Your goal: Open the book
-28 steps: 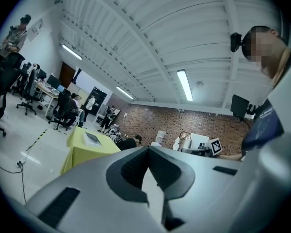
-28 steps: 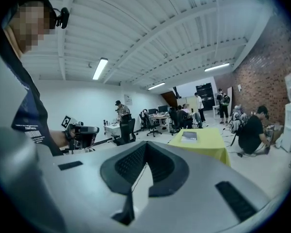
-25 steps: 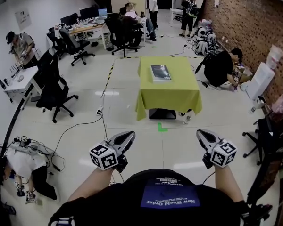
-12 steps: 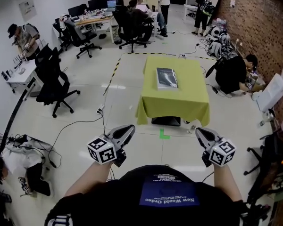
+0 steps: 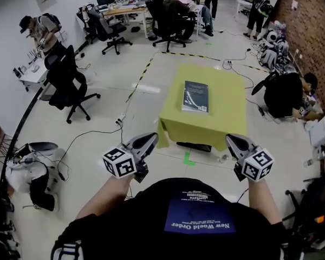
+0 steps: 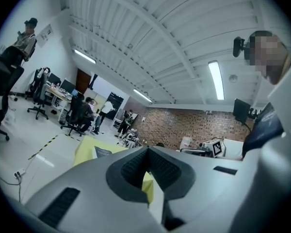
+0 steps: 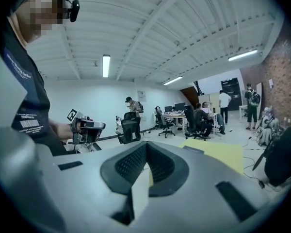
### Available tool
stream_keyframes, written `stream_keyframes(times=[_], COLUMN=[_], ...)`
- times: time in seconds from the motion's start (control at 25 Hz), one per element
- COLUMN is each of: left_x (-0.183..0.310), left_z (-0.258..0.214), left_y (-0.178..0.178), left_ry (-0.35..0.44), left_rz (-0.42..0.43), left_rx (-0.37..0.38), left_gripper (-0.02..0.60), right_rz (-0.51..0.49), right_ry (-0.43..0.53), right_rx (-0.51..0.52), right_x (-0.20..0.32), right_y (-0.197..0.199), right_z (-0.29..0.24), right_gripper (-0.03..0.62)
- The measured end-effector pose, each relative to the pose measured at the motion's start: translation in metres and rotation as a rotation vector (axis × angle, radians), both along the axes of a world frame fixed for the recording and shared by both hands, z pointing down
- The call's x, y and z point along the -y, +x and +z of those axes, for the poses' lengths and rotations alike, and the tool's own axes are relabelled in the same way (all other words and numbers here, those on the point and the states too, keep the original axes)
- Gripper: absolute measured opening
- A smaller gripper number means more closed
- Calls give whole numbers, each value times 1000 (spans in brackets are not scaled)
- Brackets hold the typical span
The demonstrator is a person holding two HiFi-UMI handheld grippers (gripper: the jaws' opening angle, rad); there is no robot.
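A dark closed book (image 5: 196,96) lies flat on a small table under a yellow-green cloth (image 5: 222,118) ahead of me. Both grippers are held in front of my chest, well short of the table. My left gripper (image 5: 150,139) is shut and holds nothing; the left gripper view shows its jaws (image 6: 146,152) together, with the cloth (image 6: 87,149) and the book (image 6: 103,152) far off. My right gripper (image 5: 231,140) is shut and empty too, and the yellow cloth (image 7: 223,152) appears beyond its closed jaws in the right gripper view.
Black office chairs (image 5: 70,88) stand at the left. Cables (image 5: 92,137) trail over the floor and a green mark (image 5: 187,158) lies before the table. One person crouches at the table's right (image 5: 290,93) and another at the left (image 5: 30,175). Desks with seated people (image 5: 151,10) are at the back.
The table and book have come closer and now sit lower and larger in the head view. Both grippers stay shut in the same pose ahead of me.
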State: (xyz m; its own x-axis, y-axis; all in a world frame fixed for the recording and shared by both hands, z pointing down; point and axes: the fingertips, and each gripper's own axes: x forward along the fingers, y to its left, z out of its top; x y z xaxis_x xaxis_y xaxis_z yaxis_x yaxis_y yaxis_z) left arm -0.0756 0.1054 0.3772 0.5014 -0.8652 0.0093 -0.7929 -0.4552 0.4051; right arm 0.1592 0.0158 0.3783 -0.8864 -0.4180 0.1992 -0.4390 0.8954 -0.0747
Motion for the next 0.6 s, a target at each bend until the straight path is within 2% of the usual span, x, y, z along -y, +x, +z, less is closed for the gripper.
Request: stream_keyframes(times=[0.24, 0.4, 0.6], left_x=[70, 132, 229], left_z=[16, 26, 21], left_y=[-19, -40, -86], left_ry=[-20, -13, 1], left_rz=[25, 97, 201], left_rx=[-6, 1, -13], left_gripper=[-5, -5, -5], right_rz=[20, 57, 157], right_ry=[-46, -42, -36], right_rx=[-11, -38, -47], right_x=[67, 115, 182], right_y=[-24, -49, -87], right_z=[19, 27, 21], right_gripper=[-15, -15, -15])
